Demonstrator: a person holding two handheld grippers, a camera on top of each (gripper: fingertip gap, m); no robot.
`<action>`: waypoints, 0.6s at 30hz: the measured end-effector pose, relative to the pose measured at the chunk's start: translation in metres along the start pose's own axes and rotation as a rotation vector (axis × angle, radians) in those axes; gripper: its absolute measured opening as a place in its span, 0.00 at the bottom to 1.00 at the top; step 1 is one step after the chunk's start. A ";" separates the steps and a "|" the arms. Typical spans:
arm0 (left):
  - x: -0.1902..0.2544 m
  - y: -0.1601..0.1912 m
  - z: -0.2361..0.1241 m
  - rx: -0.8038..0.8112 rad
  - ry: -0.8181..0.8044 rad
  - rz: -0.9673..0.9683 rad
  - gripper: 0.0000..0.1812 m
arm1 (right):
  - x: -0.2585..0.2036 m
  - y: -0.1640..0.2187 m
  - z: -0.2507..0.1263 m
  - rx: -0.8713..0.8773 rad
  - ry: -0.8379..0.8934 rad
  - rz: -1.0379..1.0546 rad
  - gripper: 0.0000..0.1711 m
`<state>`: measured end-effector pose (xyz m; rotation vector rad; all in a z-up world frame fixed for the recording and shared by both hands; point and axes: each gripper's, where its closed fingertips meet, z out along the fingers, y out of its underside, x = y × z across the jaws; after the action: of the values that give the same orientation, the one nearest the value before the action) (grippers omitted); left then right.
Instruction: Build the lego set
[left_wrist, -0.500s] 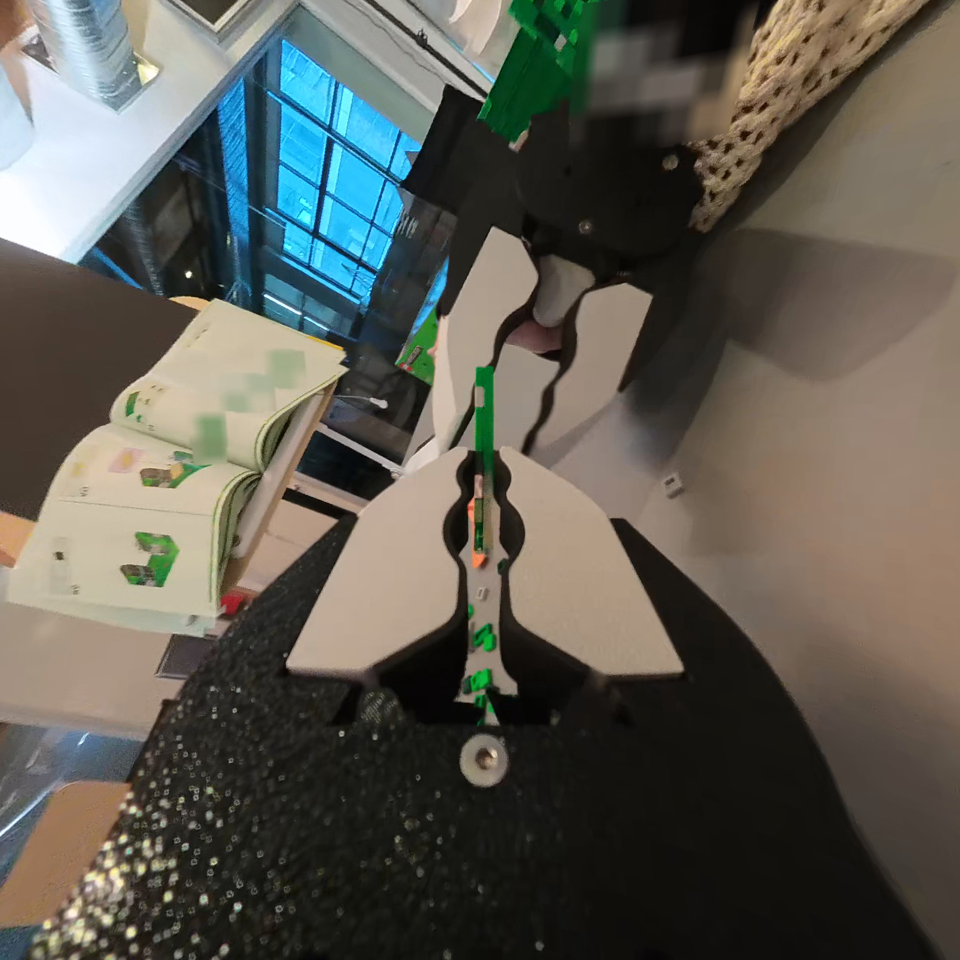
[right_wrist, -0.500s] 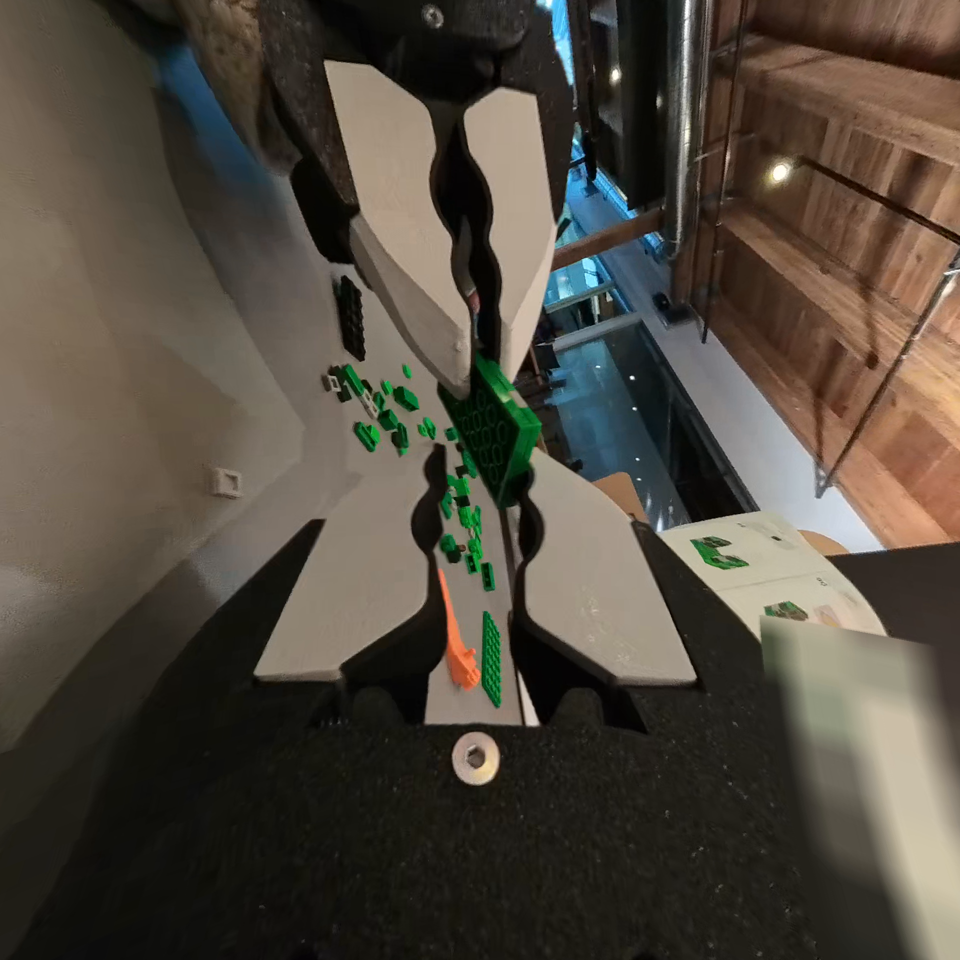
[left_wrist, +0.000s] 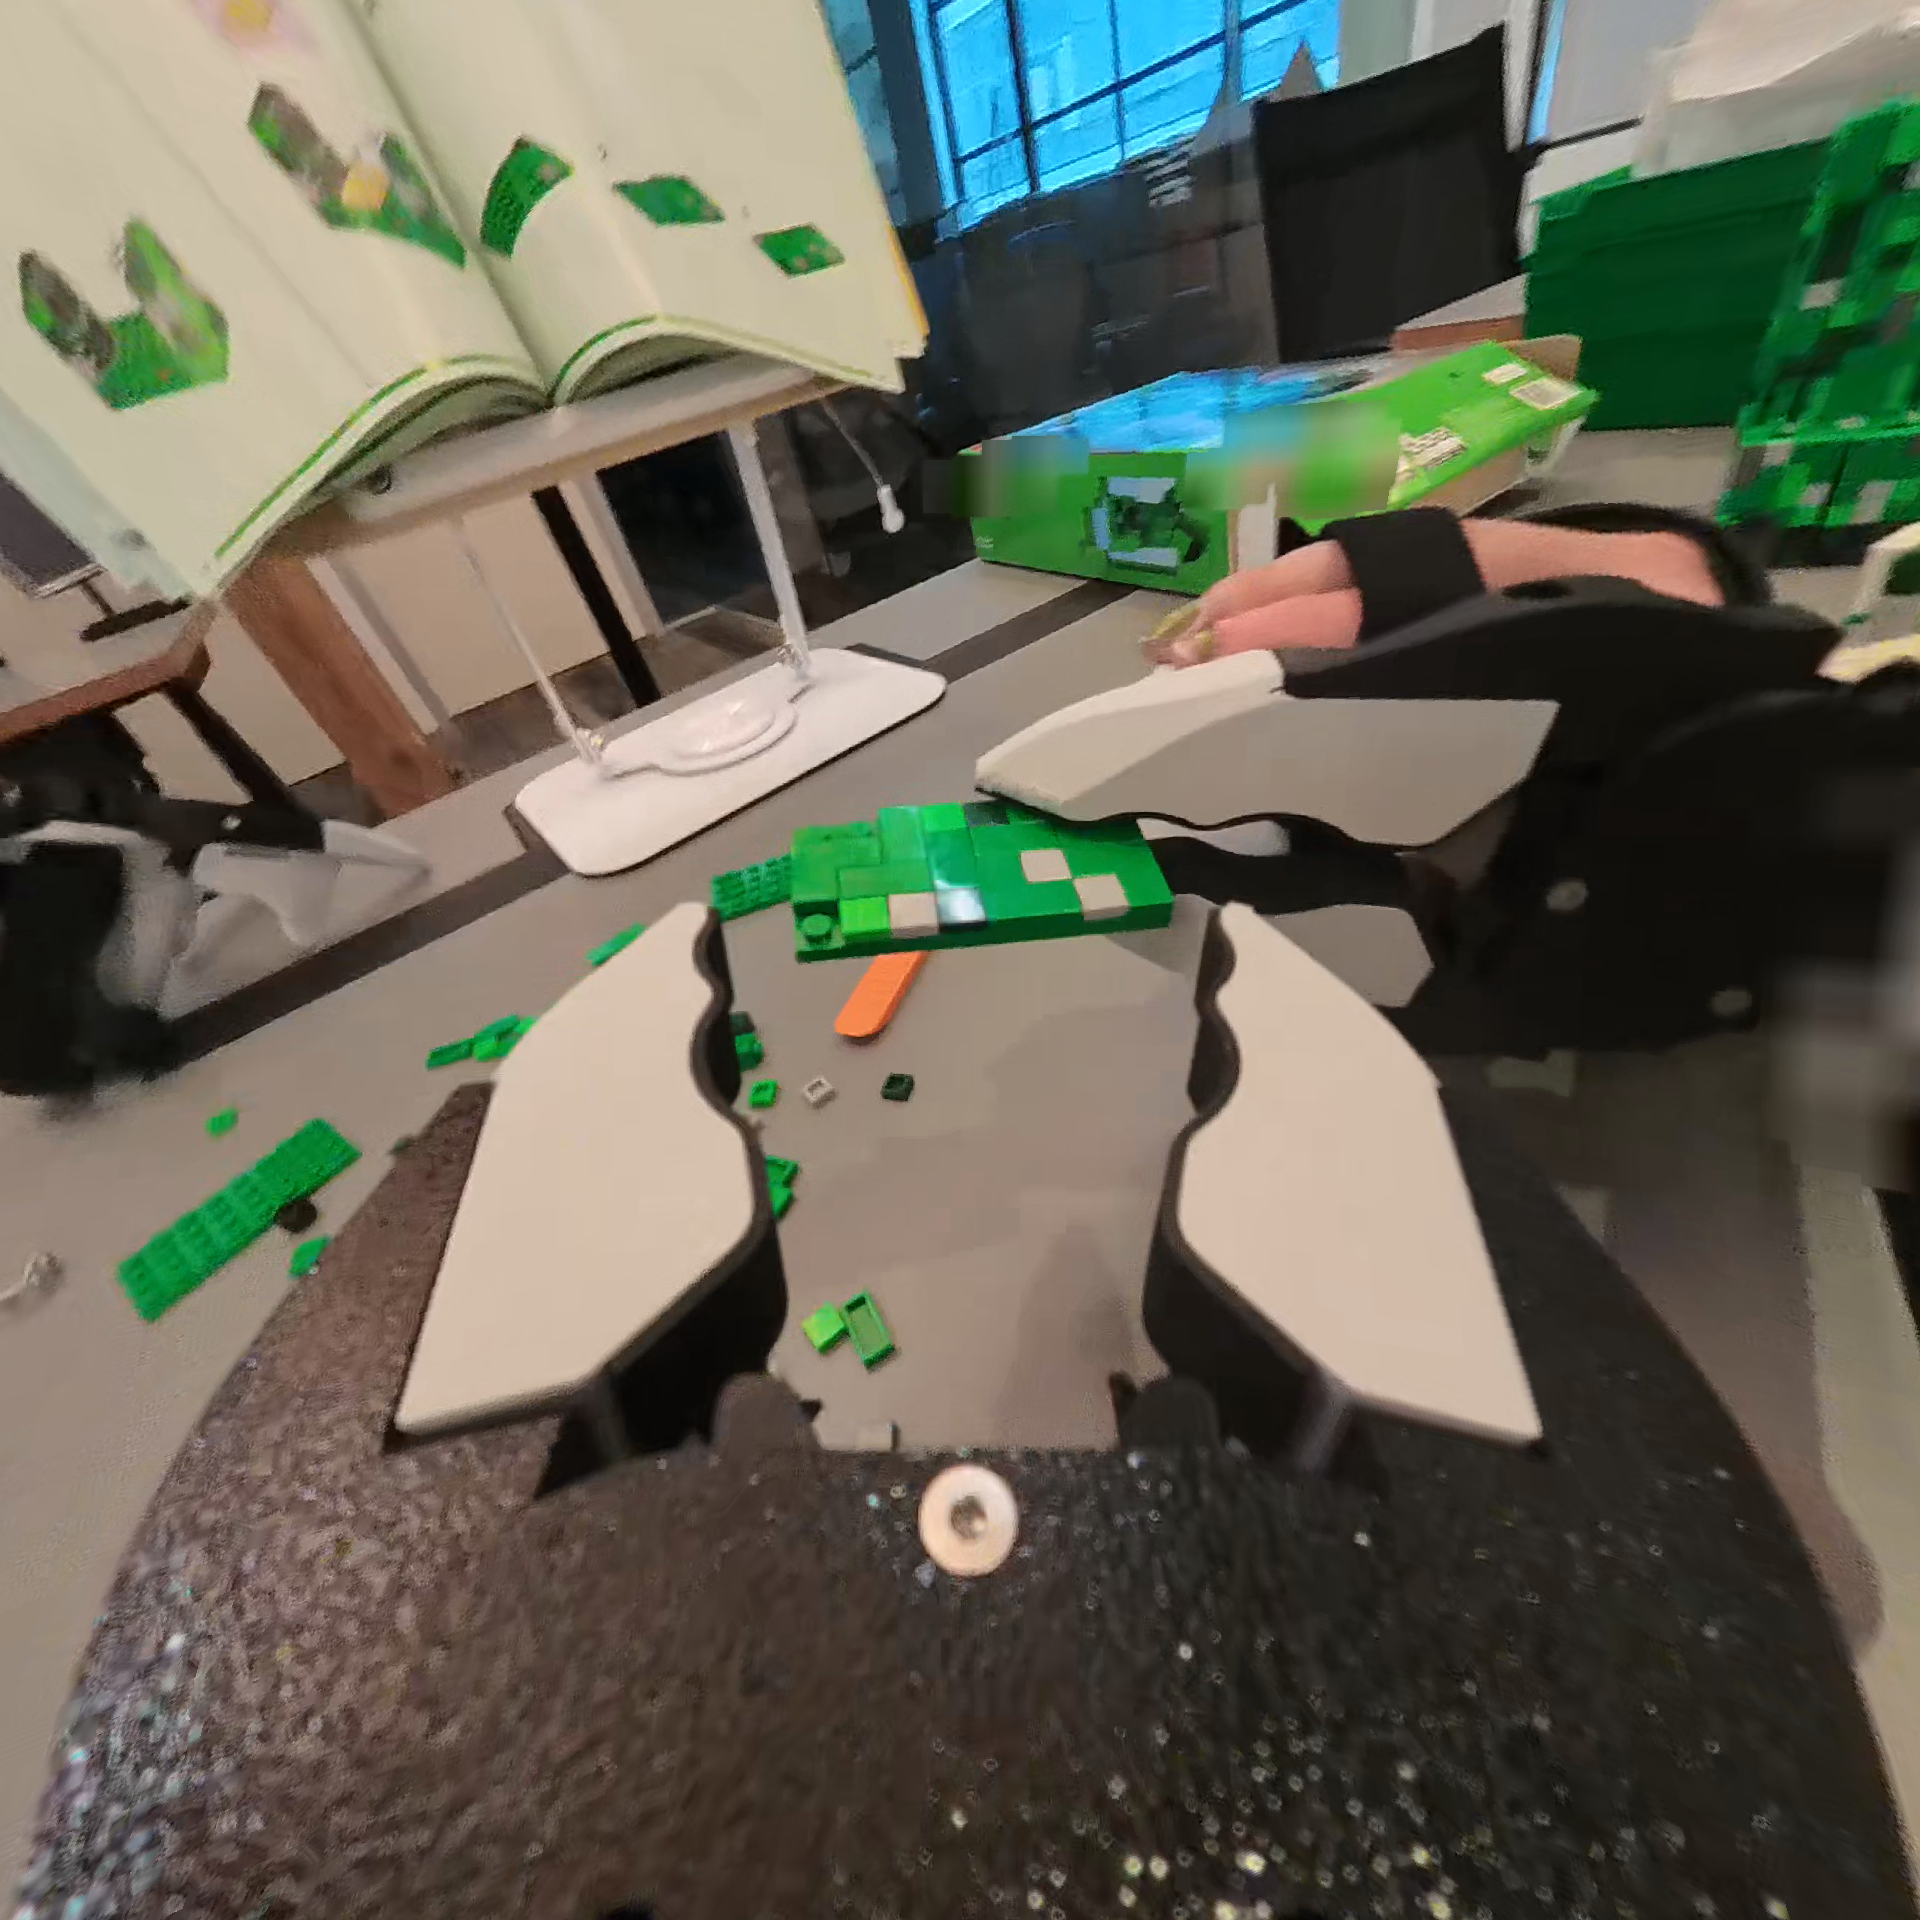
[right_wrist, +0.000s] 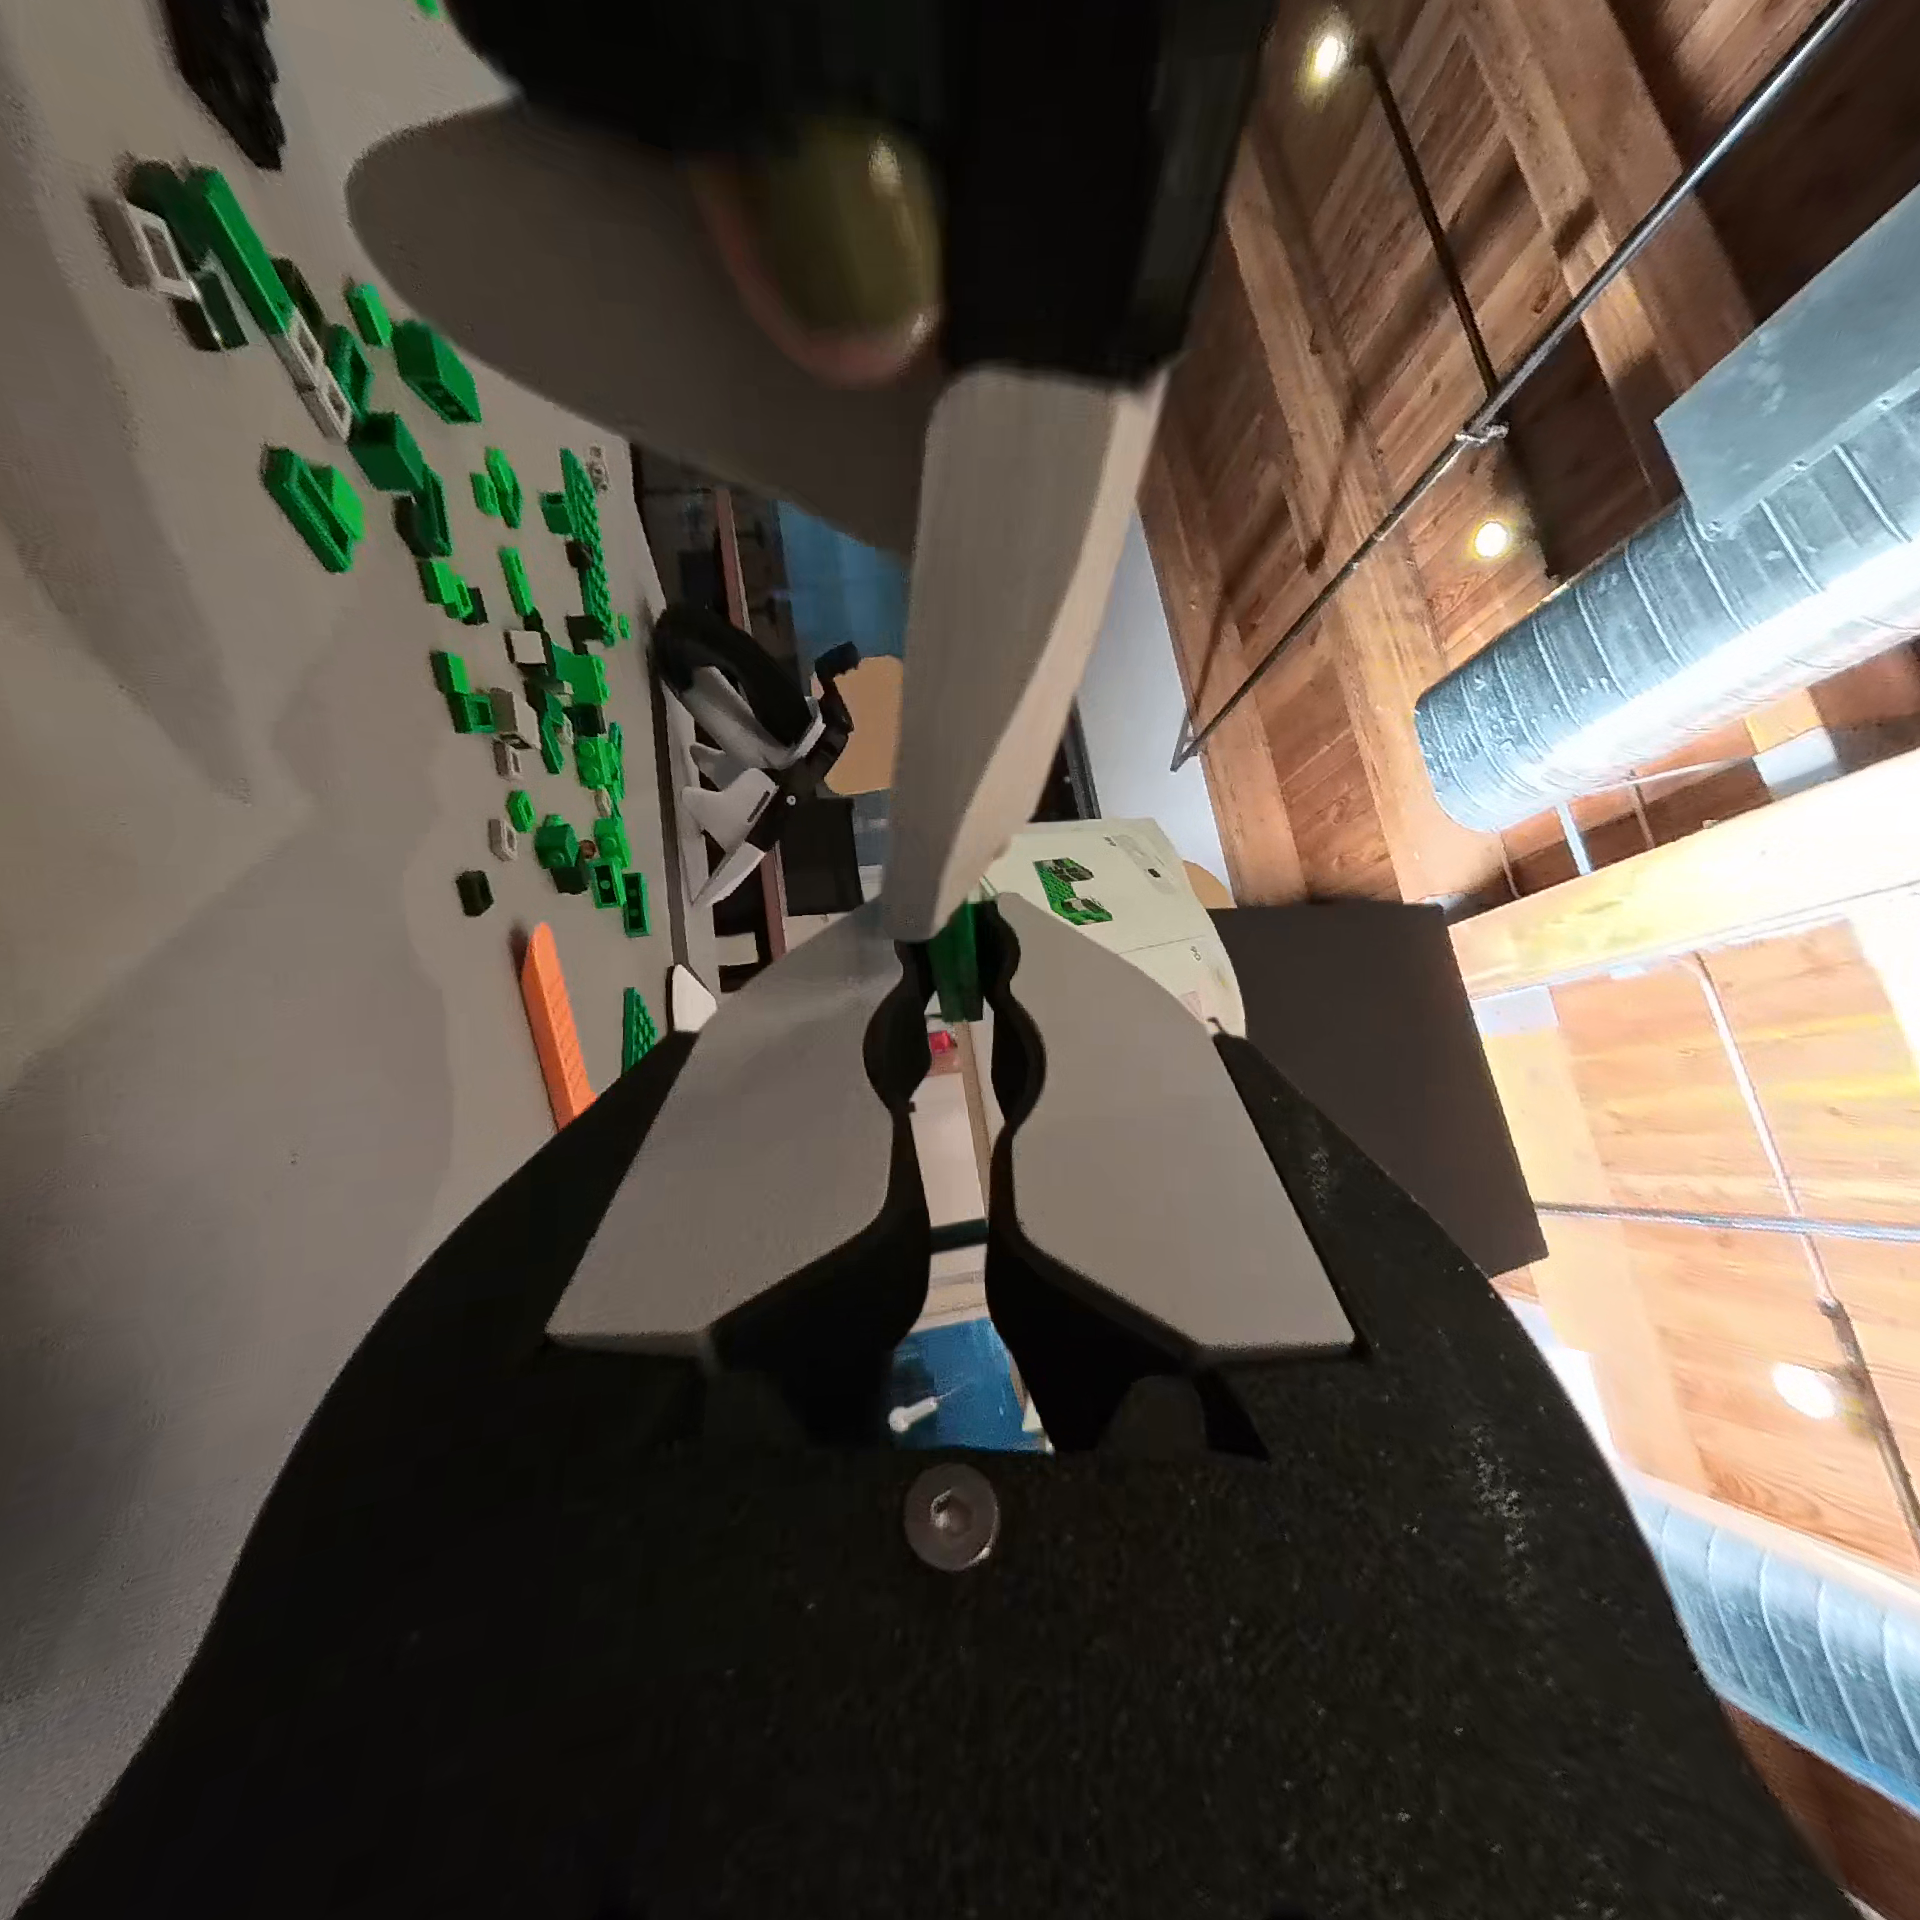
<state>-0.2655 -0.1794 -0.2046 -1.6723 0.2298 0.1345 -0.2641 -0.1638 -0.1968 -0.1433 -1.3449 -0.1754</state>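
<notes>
Your left gripper (left_wrist: 961, 1029) hangs with its jaws spread wide and nothing between them, over a grey worktop (left_wrist: 997, 1226) strewn with small green pieces (left_wrist: 847, 1335). Just past its fingertips, your right gripper (left_wrist: 1049, 831) comes in from the right and pinches one end of the green lego plate (left_wrist: 977, 894), which it holds flat above the worktop, over an orange brick separator (left_wrist: 881, 995). Only the left wrist view shows the plate's tiled top with its grey squares, the open instruction book (left_wrist: 436, 208) on a clear stand toward the worktop's far edge, the green box (left_wrist: 1247, 457) behind, and a long green strip (left_wrist: 234, 1216) near the left edge. The right wrist view is rolled on its side: there the plate (right_wrist: 961, 961) shows only as a thin green edge nipped between the right gripper's (right_wrist: 951, 951) tips, with one finger (right_wrist: 997, 665) of the left gripper close above it and the loose pieces (right_wrist: 551, 717) spread along the worktop (right_wrist: 187, 935).
</notes>
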 end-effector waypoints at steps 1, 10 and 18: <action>-0.002 0.002 0.001 -0.013 -0.027 0.015 0.47 | -0.001 -0.001 0.000 -0.002 -0.003 -0.004 0.04; -0.004 0.009 0.004 -0.046 -0.049 0.036 0.43 | -0.003 -0.002 0.002 -0.028 -0.004 -0.053 0.04; 0.001 0.009 0.002 -0.036 0.022 0.102 0.39 | -0.006 -0.008 -0.002 0.040 -0.014 -0.029 0.04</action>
<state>-0.2669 -0.1788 -0.2139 -1.6985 0.3308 0.1976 -0.2648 -0.1717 -0.2034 -0.0913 -1.3644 -0.1722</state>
